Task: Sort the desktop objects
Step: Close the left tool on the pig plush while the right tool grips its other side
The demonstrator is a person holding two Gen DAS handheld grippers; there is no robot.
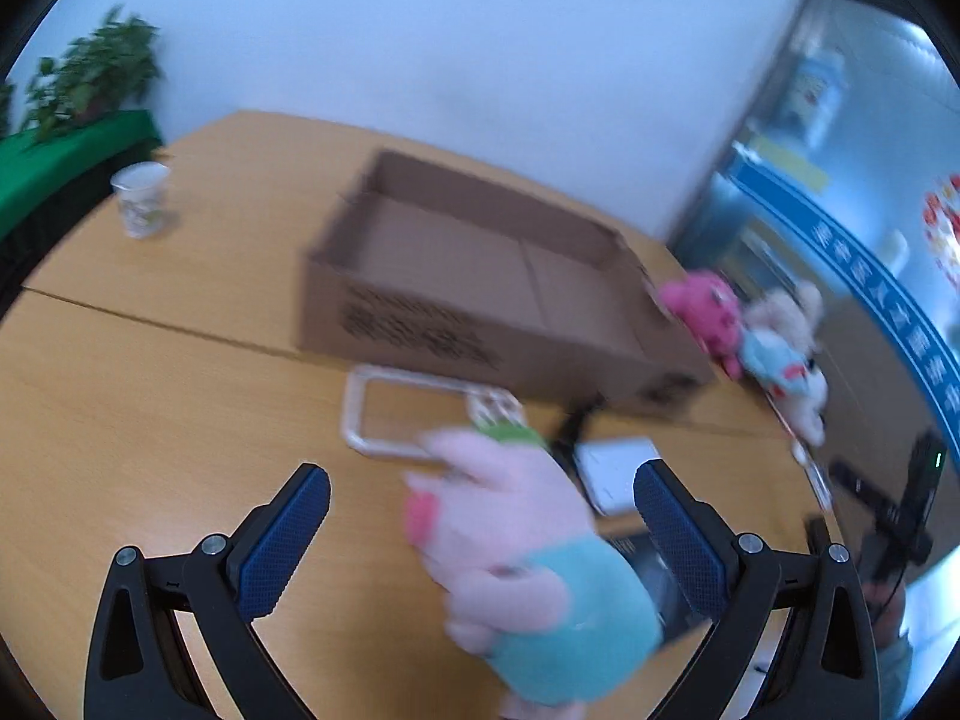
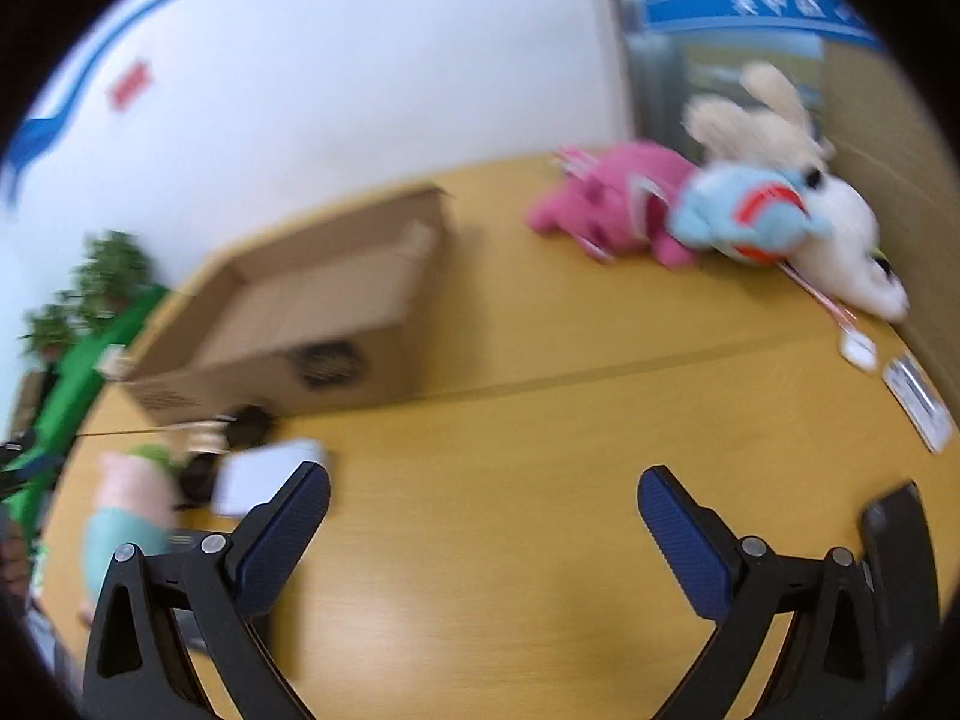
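A wooden worktop (image 1: 150, 420), crossed by a thin seam, is carrying everything. An open cardboard box (image 1: 480, 294) is sitting near its centre. A paper cup (image 1: 143, 198) is standing upright at ten o'clock of the box, well apart. A metal carabiner (image 1: 384, 414) is lying just at six o'clock of the box. A pink and teal plush toy (image 1: 522, 564) is lying at six o'clock of the carabiner, beside a white pad (image 1: 618, 474). At three o'clock of the box, a pink plush (image 2: 606, 204), a blue plush (image 2: 738, 216) and a cream plush (image 2: 840, 228) are lying touching one another.
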